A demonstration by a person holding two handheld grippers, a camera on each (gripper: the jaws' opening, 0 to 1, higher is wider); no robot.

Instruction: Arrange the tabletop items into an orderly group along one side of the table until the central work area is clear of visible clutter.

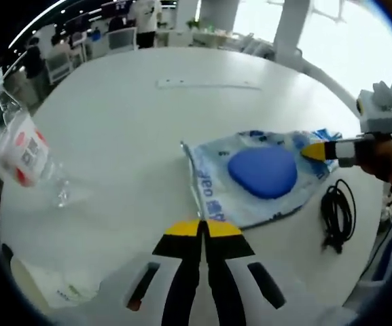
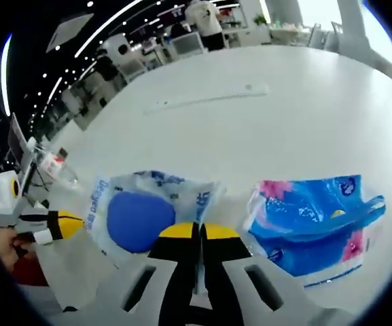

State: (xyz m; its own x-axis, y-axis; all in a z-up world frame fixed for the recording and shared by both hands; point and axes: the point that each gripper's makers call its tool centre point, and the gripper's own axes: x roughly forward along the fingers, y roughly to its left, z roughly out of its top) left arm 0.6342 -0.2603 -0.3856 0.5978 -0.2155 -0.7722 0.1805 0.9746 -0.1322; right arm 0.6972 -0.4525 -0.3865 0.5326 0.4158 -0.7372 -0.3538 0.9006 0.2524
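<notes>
A clear plastic bag printed in blue lies on the white table with a blue oval pad inside it. My left gripper is shut, its yellow tips pinching the bag's near edge; it also shows as the left gripper at the bag's left side. My right gripper is shut on the bag's other edge, and enters as the right gripper on the bag's right end. A blue and pink tissue pack lies just right of the bag.
A clear bottle with a red and white label lies toward the table's rim. A black cable is coiled by the bag. A white strip lies further off. White wrapping sits near me. Chairs stand beyond.
</notes>
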